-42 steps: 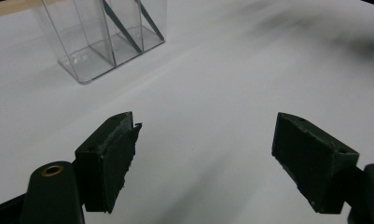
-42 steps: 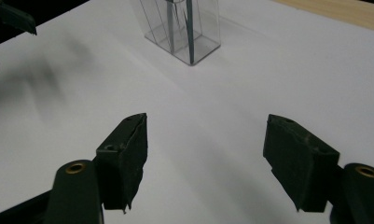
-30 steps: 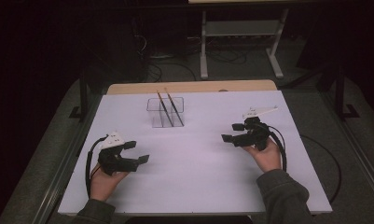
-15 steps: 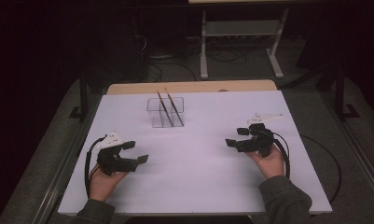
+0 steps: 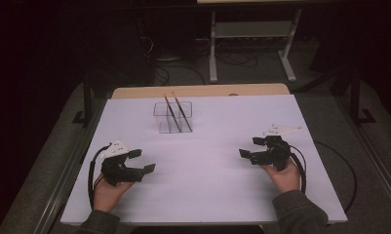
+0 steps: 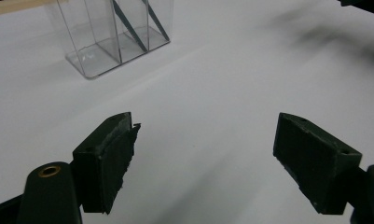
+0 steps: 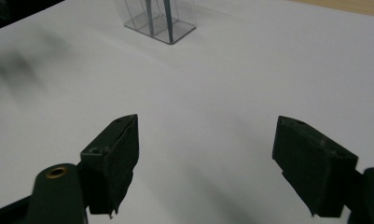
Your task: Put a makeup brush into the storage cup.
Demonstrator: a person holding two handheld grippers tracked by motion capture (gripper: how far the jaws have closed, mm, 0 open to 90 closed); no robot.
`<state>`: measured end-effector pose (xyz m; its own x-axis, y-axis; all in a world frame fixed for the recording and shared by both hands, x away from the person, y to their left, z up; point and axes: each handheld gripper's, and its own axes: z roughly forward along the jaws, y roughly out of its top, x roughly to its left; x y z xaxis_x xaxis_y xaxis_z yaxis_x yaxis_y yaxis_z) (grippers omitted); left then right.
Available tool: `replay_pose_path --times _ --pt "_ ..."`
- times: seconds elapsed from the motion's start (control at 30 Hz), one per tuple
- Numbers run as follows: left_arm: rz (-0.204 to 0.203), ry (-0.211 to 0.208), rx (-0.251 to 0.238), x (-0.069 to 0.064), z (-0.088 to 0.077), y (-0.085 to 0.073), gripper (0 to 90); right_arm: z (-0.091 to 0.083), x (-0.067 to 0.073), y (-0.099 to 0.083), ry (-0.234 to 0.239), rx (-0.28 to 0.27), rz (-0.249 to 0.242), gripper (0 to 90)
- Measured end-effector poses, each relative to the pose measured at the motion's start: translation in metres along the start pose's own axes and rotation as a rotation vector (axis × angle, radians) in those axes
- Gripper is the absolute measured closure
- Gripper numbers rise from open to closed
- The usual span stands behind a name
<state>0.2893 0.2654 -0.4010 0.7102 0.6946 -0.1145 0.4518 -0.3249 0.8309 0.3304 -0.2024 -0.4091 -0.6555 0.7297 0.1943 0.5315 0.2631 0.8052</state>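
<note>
Dark floor and cables surround our white tabletop (image 5: 212, 195), which takes up the middle and lower part of the high view, with a pale wooden strip (image 5: 203, 91) along its far edge. Near that edge, left of centre, stands a clear plastic organizer box with upright dividers (image 5: 172, 117), and two thin dark sticks with orange tips (image 5: 177, 112) lean in it, slanting toward the upper left of the frame.

Our left tongs (image 5: 143, 161) sit at the lower left of the high view, held low over the tabletop and pointing toward the right of the frame. They are open, with nothing between the jaws. In the left gripper view the left tongs (image 6: 203, 154) frame bare white surface, and the clear organizer box (image 6: 114, 37) is at the upper left, well apart from them.

Our right tongs (image 5: 249, 147) are at the right of the high view, pointing toward the left of the frame, a grey three-cornered plate (image 5: 281, 130) on top. Their jaws have just been opening and stand wide, with nothing between them. In the right gripper view the right tongs (image 7: 205, 154) look across bare tabletop toward the organizer box (image 7: 160, 21) at the top of the frame, well apart, the sticks (image 7: 167, 14) showing inside it.
</note>
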Motion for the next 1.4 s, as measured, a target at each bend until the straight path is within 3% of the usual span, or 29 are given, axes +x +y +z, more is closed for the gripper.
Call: replay_pose_path --times 0.27,0.97,1.4 --pt "0.008 0.003 -0.001 -0.003 -0.001 -0.002 19.4 -0.006 0.003 -0.006 -0.041 -0.02 -0.018 19.8" --pt "0.008 0.008 0.011 -0.008 -0.005 -0.006 19.0 -0.023 0.01 -0.022 -0.069 -0.069 -0.022 17.4" --pt "0.031 0.021 0.032 -0.009 -0.007 -0.009 18.7 -0.031 0.011 -0.031 -0.084 -0.082 -0.017 15.5"
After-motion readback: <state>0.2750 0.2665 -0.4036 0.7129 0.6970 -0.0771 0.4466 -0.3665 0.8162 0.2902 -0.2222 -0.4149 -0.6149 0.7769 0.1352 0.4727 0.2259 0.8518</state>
